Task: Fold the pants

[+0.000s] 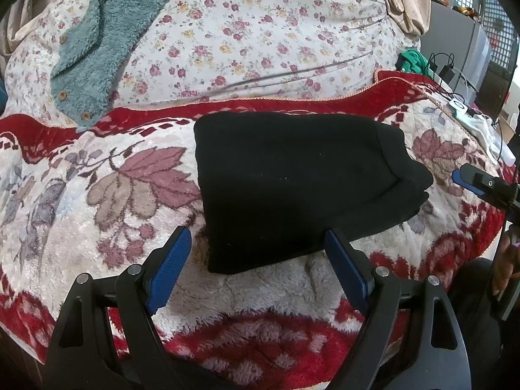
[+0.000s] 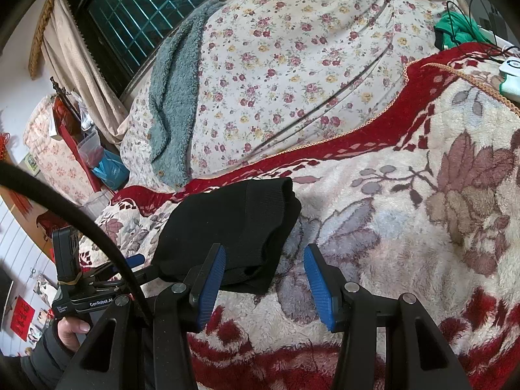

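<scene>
Pants: the black pants (image 1: 292,188) lie already folded into a compact bundle on the red and cream floral blanket (image 1: 97,195), near your edge of the bed
Long axis: in the left wrist view the bundle runs near to far and tilts a little right, with the ribbed waistband end (image 2: 265,201) at its right side
Left gripper: your left gripper (image 1: 256,253) stands wide and holds nothing; the bundle's near edge sits just beyond and between its fingers
Right gripper: your right gripper (image 2: 263,279) is also spread wide and empty; the bundle lies ahead and to the left, its near corner just behind the left finger (image 2: 211,282)
Nearer hand: the left looks better centred on the bundle, the right sits off its right end
Judgement: the fold looks close to finished, so any last tidy press falls to the left
Beyond: a teal fleece garment (image 1: 94,48) lies far left on the flowered sheet (image 1: 260,32), well apart
</scene>
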Demonstrator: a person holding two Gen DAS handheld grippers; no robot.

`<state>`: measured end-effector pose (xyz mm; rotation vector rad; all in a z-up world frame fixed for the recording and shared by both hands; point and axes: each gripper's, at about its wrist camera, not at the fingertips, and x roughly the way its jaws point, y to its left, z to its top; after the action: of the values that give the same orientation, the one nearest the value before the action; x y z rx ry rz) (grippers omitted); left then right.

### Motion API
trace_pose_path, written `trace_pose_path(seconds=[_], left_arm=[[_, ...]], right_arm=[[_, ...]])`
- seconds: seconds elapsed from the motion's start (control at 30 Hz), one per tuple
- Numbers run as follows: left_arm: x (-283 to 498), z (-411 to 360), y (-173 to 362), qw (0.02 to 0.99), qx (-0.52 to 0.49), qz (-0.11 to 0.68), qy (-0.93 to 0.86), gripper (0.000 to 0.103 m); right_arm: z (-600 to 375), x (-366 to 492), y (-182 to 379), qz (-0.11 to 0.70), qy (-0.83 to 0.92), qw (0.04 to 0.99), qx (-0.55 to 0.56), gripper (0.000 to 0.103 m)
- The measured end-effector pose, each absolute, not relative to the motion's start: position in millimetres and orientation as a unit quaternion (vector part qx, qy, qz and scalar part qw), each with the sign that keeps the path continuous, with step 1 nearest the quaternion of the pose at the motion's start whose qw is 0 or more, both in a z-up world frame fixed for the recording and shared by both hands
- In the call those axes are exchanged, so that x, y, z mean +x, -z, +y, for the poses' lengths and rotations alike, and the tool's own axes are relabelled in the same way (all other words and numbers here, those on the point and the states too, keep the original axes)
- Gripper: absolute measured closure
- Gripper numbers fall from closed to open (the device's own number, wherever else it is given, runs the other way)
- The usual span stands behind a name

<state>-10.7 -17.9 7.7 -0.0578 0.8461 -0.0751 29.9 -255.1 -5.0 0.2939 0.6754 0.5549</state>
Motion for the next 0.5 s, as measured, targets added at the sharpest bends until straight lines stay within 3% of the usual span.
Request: trace_pose_path(seconds=[0.5], left_arm=[[-10.7,-18.3,-7.9,0.911,-0.029,0.411,0.036,0.018]], right_arm=[[-256.5,29.8,4.7,0.327,-0.267,0.895,0.143,0.054]])
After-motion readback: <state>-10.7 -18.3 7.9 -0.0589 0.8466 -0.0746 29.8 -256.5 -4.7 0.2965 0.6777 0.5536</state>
